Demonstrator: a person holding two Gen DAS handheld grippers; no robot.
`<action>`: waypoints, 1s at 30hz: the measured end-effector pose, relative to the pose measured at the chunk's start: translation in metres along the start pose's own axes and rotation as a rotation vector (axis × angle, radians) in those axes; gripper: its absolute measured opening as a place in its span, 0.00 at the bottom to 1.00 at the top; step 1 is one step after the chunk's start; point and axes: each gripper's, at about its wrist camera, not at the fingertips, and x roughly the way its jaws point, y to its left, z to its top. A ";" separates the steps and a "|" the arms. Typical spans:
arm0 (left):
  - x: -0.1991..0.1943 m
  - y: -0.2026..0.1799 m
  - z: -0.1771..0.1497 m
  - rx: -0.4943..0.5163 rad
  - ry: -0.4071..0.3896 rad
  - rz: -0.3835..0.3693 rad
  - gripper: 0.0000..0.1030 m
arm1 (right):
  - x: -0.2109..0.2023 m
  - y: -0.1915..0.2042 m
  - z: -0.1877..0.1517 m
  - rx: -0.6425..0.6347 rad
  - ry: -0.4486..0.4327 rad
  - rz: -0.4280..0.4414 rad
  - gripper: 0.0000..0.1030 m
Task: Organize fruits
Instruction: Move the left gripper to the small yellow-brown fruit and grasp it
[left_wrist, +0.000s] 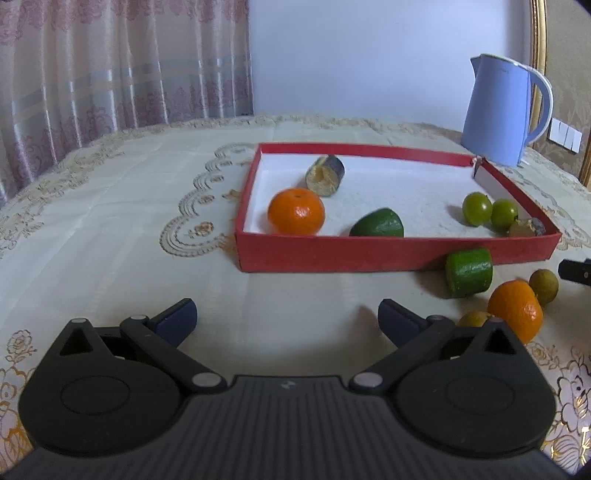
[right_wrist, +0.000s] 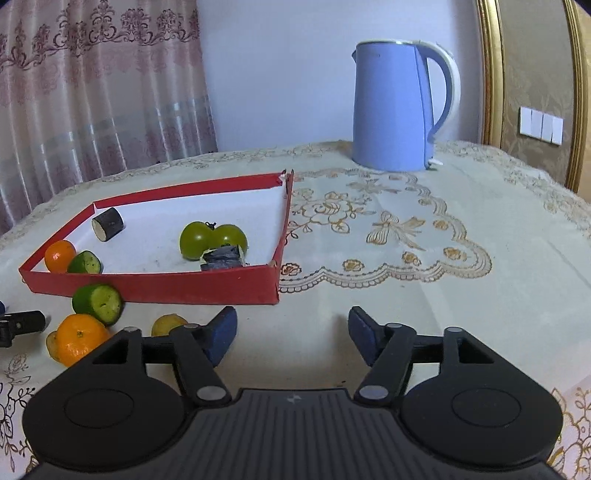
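Note:
A shallow red tray (left_wrist: 399, 254) (right_wrist: 155, 288) holds an orange (left_wrist: 296, 211) (right_wrist: 60, 255), a green cut piece (left_wrist: 377, 223) (right_wrist: 85, 263), two dark cut pieces (left_wrist: 325, 174) (right_wrist: 108, 223) (right_wrist: 222, 259) and two green round fruits (left_wrist: 477, 208) (right_wrist: 197, 240). In front of the tray lie a green cut piece (left_wrist: 469, 272) (right_wrist: 98, 302), an orange (left_wrist: 515, 310) (right_wrist: 79, 339) and small yellow-green fruits (left_wrist: 543, 286) (right_wrist: 168, 325). My left gripper (left_wrist: 287, 321) is open and empty, left of the loose fruits. My right gripper (right_wrist: 291, 334) is open and empty, right of them.
A blue electric kettle (left_wrist: 498, 110) (right_wrist: 399, 107) stands behind the tray on the embroidered tablecloth (left_wrist: 110, 221) (right_wrist: 443, 240). Curtains hang at the far left. The other gripper's black tip shows at the edge (left_wrist: 576, 271) (right_wrist: 20, 325).

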 end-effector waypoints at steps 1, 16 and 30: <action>-0.003 0.000 -0.001 0.001 -0.015 -0.009 1.00 | 0.002 -0.001 0.000 0.010 0.010 -0.009 0.68; -0.037 -0.043 -0.015 0.222 -0.109 -0.193 1.00 | 0.006 -0.001 0.000 0.008 0.040 -0.015 0.73; -0.018 -0.056 -0.009 0.296 -0.037 -0.269 0.83 | 0.006 0.001 0.000 0.007 0.042 -0.013 0.75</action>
